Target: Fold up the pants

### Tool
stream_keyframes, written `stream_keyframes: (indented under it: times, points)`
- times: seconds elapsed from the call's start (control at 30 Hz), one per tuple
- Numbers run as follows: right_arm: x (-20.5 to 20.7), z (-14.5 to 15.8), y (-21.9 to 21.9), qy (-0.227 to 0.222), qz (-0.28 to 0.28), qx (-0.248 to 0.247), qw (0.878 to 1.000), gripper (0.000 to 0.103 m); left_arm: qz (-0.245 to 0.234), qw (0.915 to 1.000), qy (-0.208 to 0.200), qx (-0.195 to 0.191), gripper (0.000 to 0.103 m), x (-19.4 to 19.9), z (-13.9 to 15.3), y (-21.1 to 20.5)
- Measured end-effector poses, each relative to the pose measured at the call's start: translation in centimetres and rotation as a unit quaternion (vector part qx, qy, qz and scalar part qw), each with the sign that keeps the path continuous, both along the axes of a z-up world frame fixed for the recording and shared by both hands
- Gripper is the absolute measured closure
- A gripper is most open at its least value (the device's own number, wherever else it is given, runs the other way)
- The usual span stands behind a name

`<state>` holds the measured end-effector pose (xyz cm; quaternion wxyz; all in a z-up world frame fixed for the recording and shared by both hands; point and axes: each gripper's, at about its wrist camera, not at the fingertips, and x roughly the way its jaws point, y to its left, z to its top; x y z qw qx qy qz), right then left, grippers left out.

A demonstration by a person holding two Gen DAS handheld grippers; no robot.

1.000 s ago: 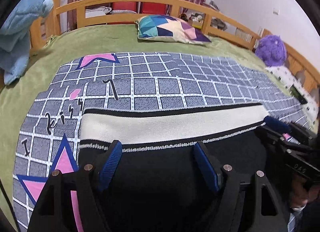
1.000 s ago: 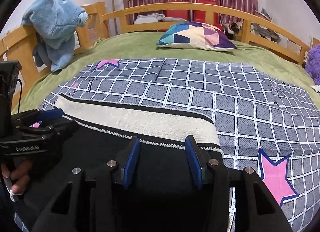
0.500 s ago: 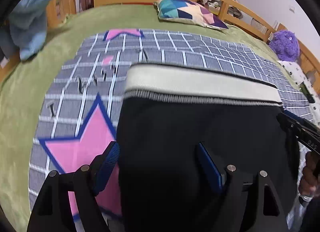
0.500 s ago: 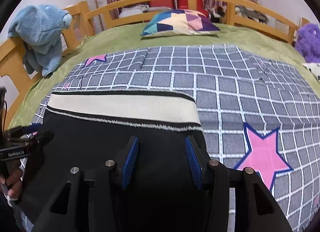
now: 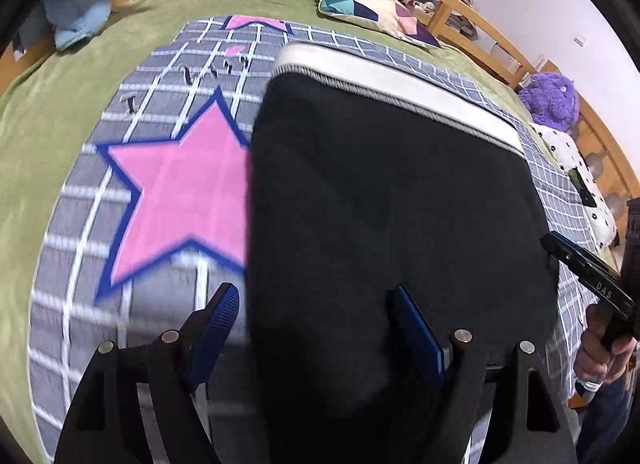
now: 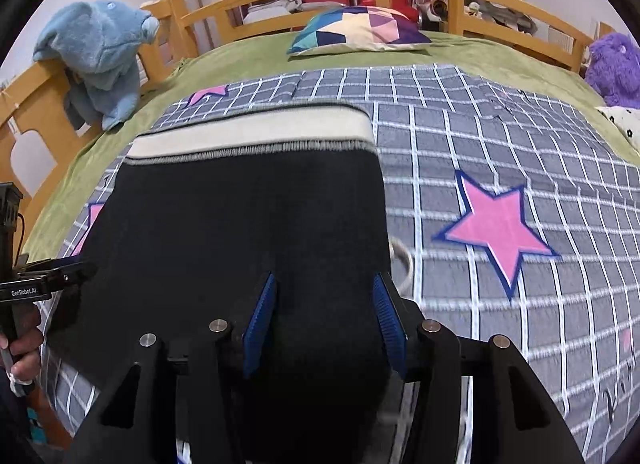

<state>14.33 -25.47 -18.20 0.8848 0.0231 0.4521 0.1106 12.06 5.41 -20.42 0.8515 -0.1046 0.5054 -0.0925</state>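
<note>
A: Near field first. My left gripper (image 5: 316, 328) has its jaws spread wide, one blue pad off the cloth's left edge, the other over the black fabric. The right gripper (image 6: 326, 322) is parted too, both pads straddling the near right corner. Neither one pinches anything that I can see.

B: And the pants (image 6: 248, 232)?

A: Flat on the checked blanket (image 6: 500, 152), black body toward me, cream waistband (image 6: 252, 132) at the far end. I judge them light, soft and limp: they will sag between two holds and crease easily. The knit should not slip in the pads.

B: Where do I take hold?

A: Near corners, one per gripper, pinching all layers. Both grippers hover low, pointing forward over the near hem. Farther off: pillow (image 6: 360, 30), blue plush toy (image 6: 96, 56).
</note>
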Motion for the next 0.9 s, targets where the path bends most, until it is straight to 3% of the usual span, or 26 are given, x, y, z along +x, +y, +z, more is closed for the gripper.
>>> stream_keyframes:
  times: [0.13,0.27,0.4,0.53,0.63,0.73,0.9]
  points:
    - [-2.0,-0.8,-1.0,0.013,-0.009,0.027,1.0,0.052,0.008,0.9999,-0.009,-0.002,0.024,-1.8,0.1,-0.3]
    - [-4.2,-1.5,-1.1,0.014,-0.017,0.033,0.999,0.051,-0.001,0.9998,0.011,-0.015,0.025,-3.1,0.0,-0.7]
    - [-6.4,-2.2,-1.1,0.023,-0.019,0.032,0.999,0.05,-0.017,0.9996,0.007,0.02,0.024,-4.5,0.1,-1.5]
    - [-8.1,-2.8,-1.6,0.049,-0.023,0.036,0.998,0.05,-0.017,0.9991,0.022,0.032,0.025,-5.3,1.4,-1.3]
    - [-9.9,-2.2,-1.5,0.06,-0.023,0.023,0.998,0.052,-0.02,0.9983,0.006,0.054,0.026,-6.4,3.6,-1.5]
    - [-12.2,-0.3,-0.8,0.041,-0.02,-0.001,0.999,0.052,-0.016,0.9976,-0.017,0.065,0.026,-8.3,7.0,-1.5]
    - [-15.0,5.4,0.0,0.009,-0.025,0.015,1.0,0.051,-0.01,0.9976,-0.057,0.039,0.025,-10.4,13.6,-1.3]
